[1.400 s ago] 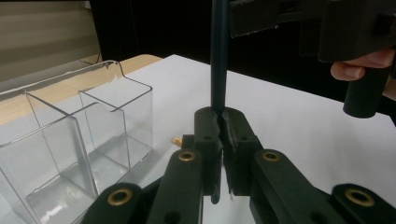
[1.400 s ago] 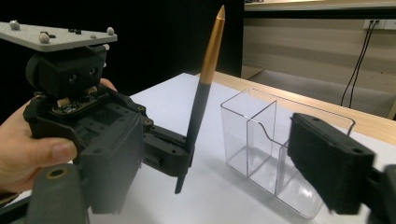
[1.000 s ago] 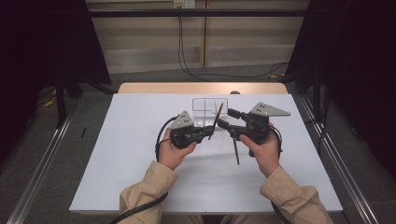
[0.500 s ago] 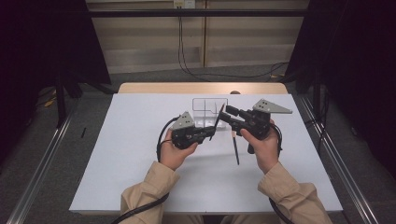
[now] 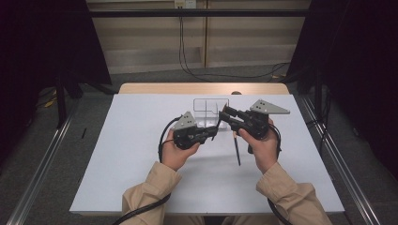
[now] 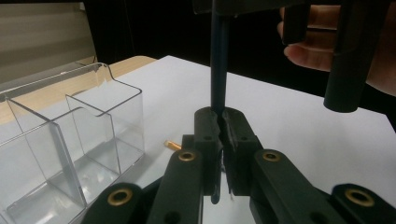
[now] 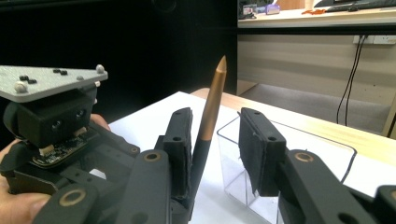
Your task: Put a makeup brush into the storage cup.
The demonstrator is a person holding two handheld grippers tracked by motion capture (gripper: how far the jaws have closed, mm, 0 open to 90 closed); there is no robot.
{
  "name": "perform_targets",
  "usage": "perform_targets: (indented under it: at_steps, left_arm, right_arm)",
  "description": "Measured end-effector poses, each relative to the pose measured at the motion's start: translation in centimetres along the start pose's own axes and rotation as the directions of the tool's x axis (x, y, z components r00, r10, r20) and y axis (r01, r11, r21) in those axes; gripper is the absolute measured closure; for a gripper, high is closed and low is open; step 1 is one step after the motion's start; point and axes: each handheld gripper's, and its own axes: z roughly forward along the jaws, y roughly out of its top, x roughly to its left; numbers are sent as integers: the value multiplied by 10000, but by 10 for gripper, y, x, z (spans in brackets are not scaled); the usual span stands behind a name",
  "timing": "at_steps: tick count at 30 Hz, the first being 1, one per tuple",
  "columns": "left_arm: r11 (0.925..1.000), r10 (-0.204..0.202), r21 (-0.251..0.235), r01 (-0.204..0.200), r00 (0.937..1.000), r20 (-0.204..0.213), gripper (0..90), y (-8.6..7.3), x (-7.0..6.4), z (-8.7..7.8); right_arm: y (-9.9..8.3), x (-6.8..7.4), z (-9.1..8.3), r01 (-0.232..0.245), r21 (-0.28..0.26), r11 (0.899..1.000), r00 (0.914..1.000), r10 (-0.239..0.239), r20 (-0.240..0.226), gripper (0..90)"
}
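Pen: clamped upright in the closed left claw, above the desk, beside the clear organizer.
Right claw: parted around the pen's gold tip, not pinching.
Advice: close squarely before the left lets go.
Views: high view shows another pen lying on the desk.

No text, label, brand, number or sign can be read on anything here.

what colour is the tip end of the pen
Gold or copper, tapering to a point on the pen; the right gripper view shows it best.
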Motion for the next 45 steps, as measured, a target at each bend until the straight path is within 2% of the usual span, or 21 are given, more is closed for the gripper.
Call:
perform_targets:
  at_steps: [3,9,17,24,30,45]
  left_arm:
    - [10000,4,-18,-4,10000,33,852,0,-1,0]
    - [10000,-25,-41,25,10000,14,853,1,0,0]
    - [9998,-122,-137,121,9999,-32,853,0,1,-2]
    - [9999,-130,-110,130,9999,-71,853,0,2,-3]
    - [9998,-127,-170,126,9999,-23,852,1,3,-4]
    - [9995,-237,-213,241,9995,189,834,-1,6,-5]
  right_arm:
    - [-1,0,2,-47,31,10000,9996,48,-280,649]
    - [-2,3,5,-273,73,9996,9993,275,-243,674]
    - [-1,3,5,-459,-19,9989,9989,459,-55,757]
    - [0,4,6,-501,-2,9987,9985,501,-204,815]
    - [2,4,7,-740,10,9973,9960,740,-497,841]
    - [4,4,9,-467,42,9989,9957,469,-802,845]
